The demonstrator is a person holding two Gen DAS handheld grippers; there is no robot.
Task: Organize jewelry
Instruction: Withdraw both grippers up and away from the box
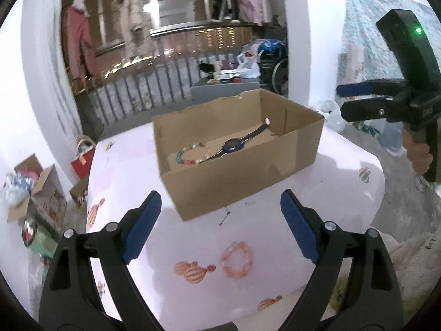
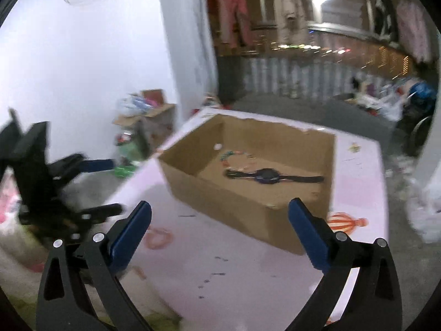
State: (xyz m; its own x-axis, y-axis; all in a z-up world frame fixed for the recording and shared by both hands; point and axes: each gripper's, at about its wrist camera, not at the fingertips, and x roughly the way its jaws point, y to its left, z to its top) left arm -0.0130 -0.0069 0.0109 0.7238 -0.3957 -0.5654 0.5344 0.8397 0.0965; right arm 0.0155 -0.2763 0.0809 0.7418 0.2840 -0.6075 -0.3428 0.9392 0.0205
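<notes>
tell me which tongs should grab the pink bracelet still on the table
Left. The pink bracelet lies just ahead of the open left tongs, outside the box. The right tongs are open too, but farther off to the side.

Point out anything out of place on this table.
One pink bead bracelet lies loose on the tablecloth, outside the cardboard box that already holds the watch and a colorful bracelet. The box's back rim looks torn.
</notes>
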